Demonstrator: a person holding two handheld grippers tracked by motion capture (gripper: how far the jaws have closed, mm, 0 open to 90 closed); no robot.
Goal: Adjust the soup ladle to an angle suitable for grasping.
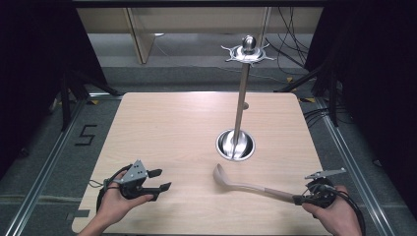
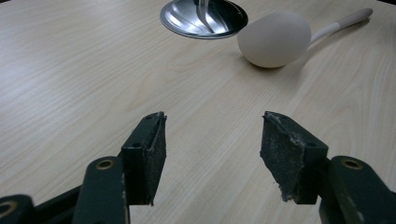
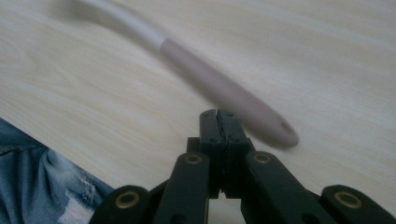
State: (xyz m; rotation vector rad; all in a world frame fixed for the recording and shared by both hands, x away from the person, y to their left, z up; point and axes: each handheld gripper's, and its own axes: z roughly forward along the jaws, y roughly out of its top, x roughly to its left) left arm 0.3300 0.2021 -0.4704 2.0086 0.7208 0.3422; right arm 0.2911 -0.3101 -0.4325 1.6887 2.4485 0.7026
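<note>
Nearest, the right gripper (image 1: 301, 198) sits at the near right of the table (image 1: 167, 123), jaws clenched together with nothing between them, their tips just beside the handle end of a pale ladle (image 1: 248, 184). That ladle lies on the wood, bowl pointing far-left toward a steel utensil stand (image 1: 237, 143). At near left, the left gripper (image 1: 158, 180) rests with jaws spread apart, holding nothing.

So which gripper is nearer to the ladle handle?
Right. The right gripper sits shut at the ladle handle end; the left gripper is open, far across the table.
</note>
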